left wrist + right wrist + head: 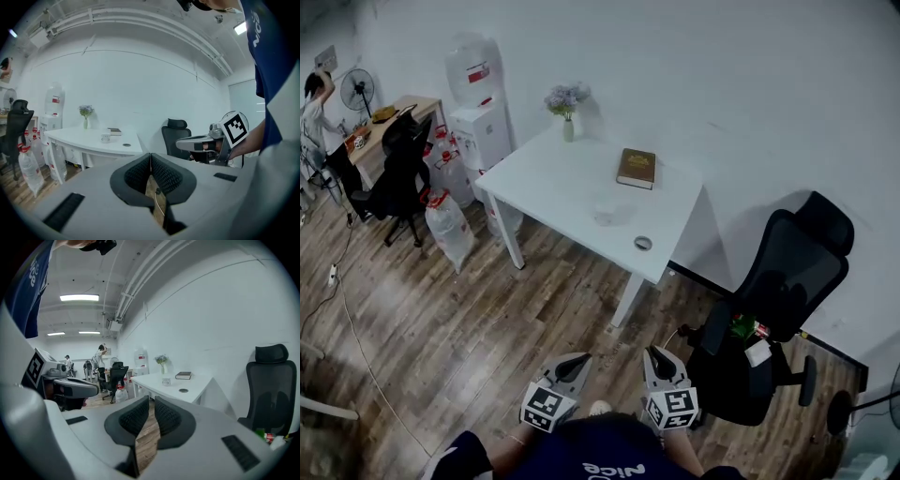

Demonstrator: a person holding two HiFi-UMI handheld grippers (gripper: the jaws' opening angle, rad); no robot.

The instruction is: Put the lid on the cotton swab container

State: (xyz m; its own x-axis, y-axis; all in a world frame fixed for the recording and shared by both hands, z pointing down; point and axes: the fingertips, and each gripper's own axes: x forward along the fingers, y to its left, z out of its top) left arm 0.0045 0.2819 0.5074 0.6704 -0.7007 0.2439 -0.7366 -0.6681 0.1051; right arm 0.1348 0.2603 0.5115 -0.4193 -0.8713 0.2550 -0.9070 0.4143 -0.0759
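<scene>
We are holding the left hand-held gripper [150, 158] and right hand-held gripper [151, 404] pressed together, empty. The lid [643, 243] is lying near the worktop [562, 178] edge, so a clumsy approach could nudge it off.

On the table [548, 178], a vase [568, 127] stands at the far corner and a book [636, 168] lies right of it. The lid [643, 243] lies near the front edge, with the container [614, 217] just beside it. A chair [783, 281] stands right of the table.

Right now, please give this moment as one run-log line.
left gripper: shut, empty | right gripper: shut, empty | lid: on table, apart from container
</scene>
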